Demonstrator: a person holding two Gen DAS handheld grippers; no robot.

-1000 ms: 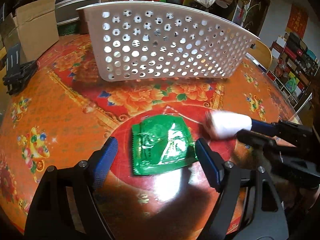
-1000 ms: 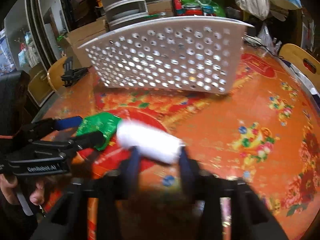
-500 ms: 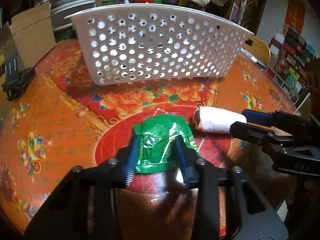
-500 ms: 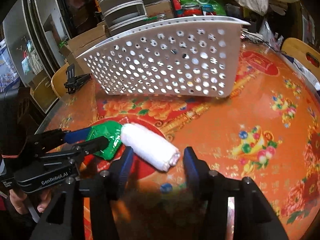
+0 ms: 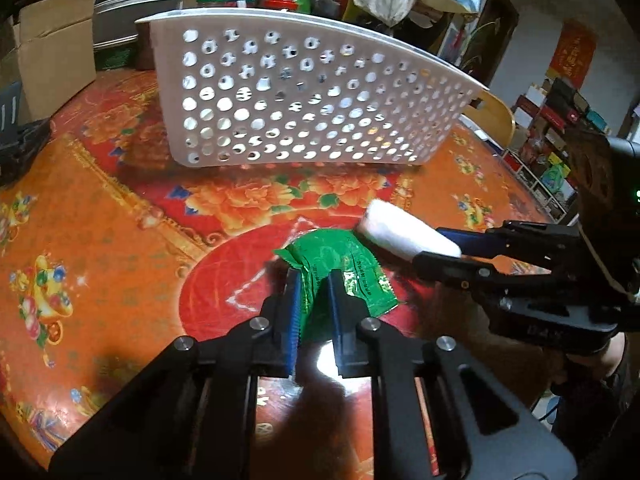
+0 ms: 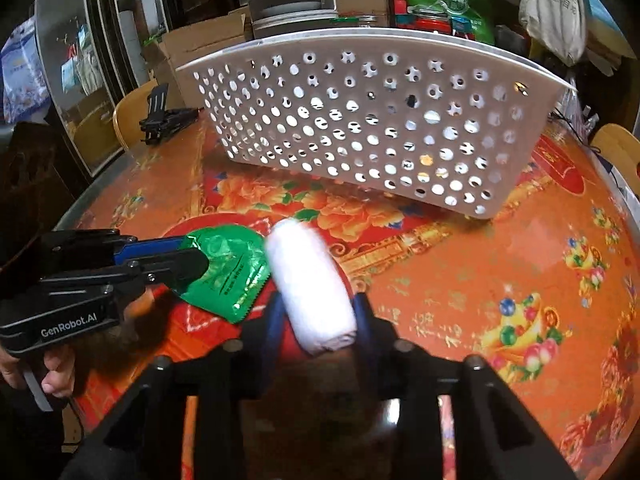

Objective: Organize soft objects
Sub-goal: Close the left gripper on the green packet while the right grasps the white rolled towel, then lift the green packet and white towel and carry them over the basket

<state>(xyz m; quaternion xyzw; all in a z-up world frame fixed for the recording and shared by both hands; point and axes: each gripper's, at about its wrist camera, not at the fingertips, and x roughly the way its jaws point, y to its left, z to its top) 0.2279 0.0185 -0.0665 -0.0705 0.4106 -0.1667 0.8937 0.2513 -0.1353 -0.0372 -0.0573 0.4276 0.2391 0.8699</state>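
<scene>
Cluttered dim room, cardboard boxes [image 5: 52, 46], perhaps shelving [image 5: 556, 128] beyond.

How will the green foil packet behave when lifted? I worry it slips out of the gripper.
The green foil packet is probably floppy: it already buckles upward between the closing left gripper. Its glossy film looks slippery, so the pinched fold might slide. It seems thin and light, likely drooping at the free corner.
</scene>
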